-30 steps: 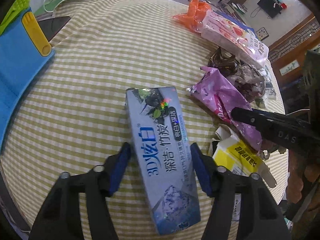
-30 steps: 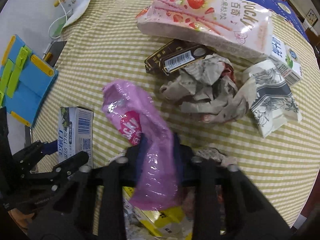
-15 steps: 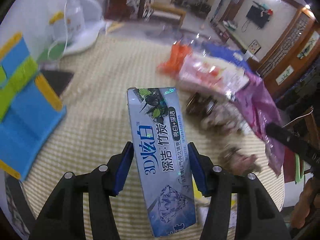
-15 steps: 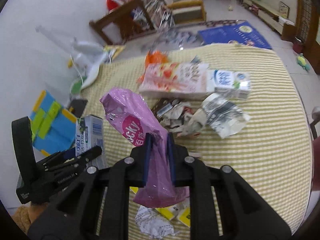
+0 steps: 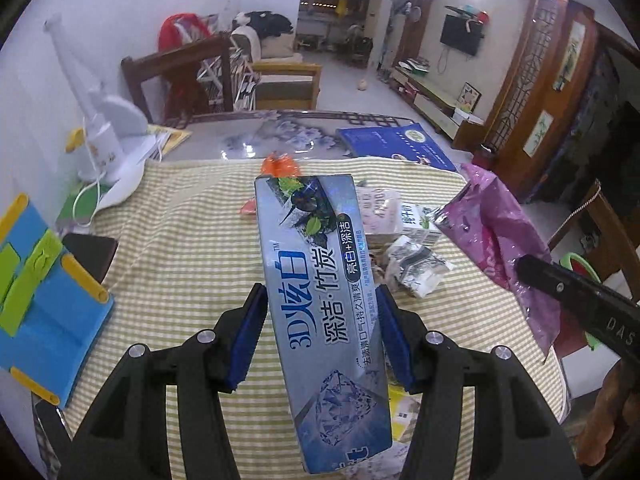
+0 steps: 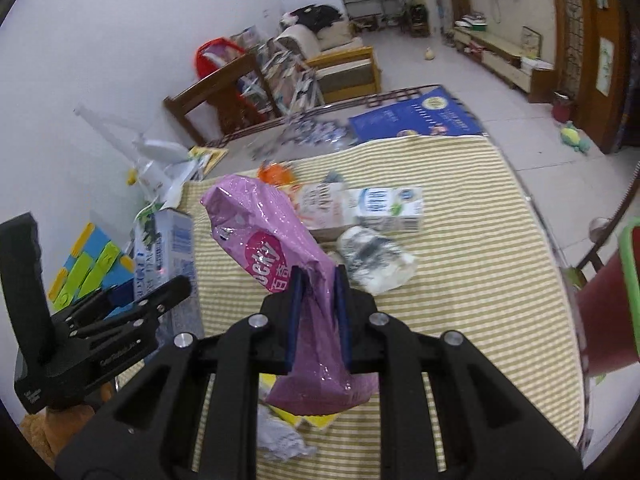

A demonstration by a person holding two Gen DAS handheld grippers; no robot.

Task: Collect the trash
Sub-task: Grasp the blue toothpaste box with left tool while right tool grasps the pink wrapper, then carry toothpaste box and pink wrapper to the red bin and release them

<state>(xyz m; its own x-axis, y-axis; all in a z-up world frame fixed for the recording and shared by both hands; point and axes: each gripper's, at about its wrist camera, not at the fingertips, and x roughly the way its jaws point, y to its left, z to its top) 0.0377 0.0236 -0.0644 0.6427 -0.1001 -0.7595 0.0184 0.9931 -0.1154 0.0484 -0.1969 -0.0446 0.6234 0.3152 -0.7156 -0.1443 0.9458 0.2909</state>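
Item 1: toothpaste box, silver-blue carton. My left gripper is clamped across its long sides at about mid-length, carrying it clear above the striped tablecloth. I judge it light and probably empty. The walls are stiff at the edges but would crush under a hard squeeze, and the glossy print looks slippery. Best hold: across the narrow width near the middle, as I have it.

Item 2: purple snack wrapper, crinkled foil-plastic. My right gripper is pinched fully shut on its lower part, so the upper end stands free and the tail hangs below the jaws. I judge it near weightless, limp and slick, so it needs a tight pinch on bunched material.

Remaining on the cloth: milk carton, crumpled paper, orange wrapper, yellow packet.
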